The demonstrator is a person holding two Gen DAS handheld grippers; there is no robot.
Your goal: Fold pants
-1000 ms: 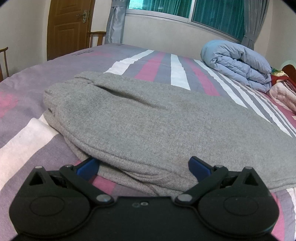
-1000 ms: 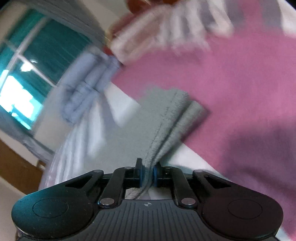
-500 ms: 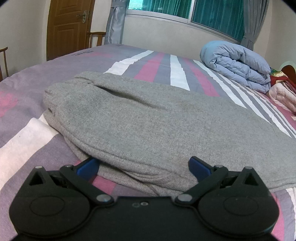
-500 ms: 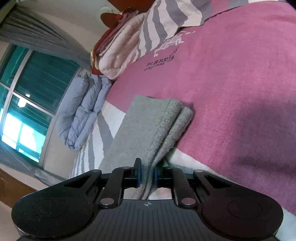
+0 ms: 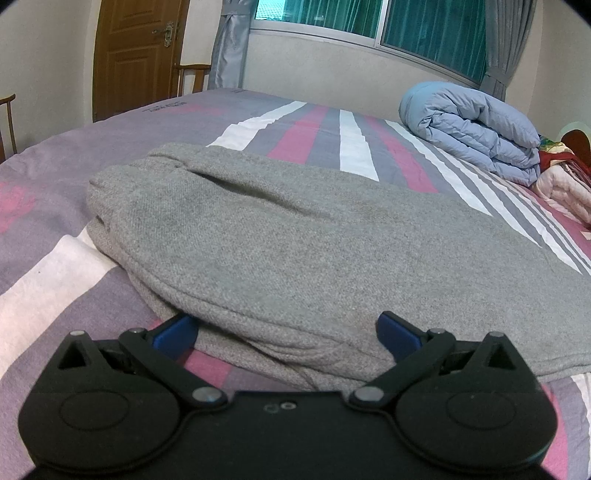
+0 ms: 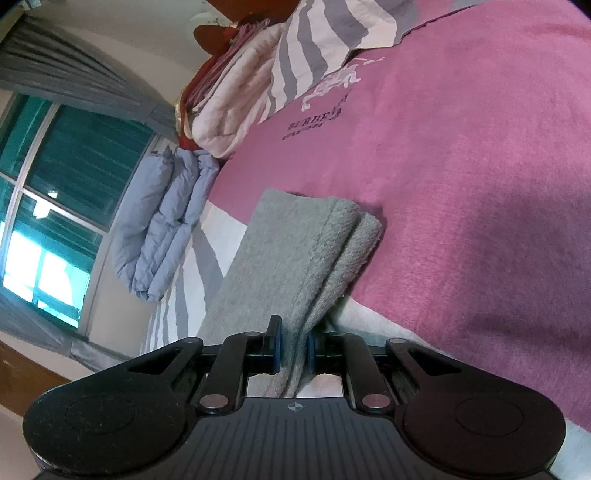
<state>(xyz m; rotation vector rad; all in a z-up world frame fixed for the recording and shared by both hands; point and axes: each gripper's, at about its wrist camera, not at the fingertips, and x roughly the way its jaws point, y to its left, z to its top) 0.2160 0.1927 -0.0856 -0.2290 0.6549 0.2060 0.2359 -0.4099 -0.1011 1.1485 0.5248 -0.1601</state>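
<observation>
I am holding my left gripper (image 5: 288, 334) low at the bottom of the frame, with its two blue fingers (image 5: 173, 330) spread wide apart. The near edge of the soft grey knitted pants (image 5: 295, 240) is lying between them, and nothing is being squeezed. The pants are lying flat on the bed with the purple, pink and white striped cover (image 5: 74, 155). They are filling the middle of the left view. Their long side is running from the rounded waist end in the middle left of the frame out to the right edge, and they are folded in two layers.

In the right view, my right gripper (image 6: 293, 349) is at the bottom middle of the frame. Its fingers are pinching tight on the grey cloth. From there the pants (image 6: 288, 258) are stretching up the frame, and their cuffs are pointing to the upper right, resting on the pink part of the cover (image 6: 480, 184).

A folded puffy light blue blanket (image 5: 472, 129) is sitting in the upper right of the left view, near the window with green curtains (image 5: 424, 29).
</observation>
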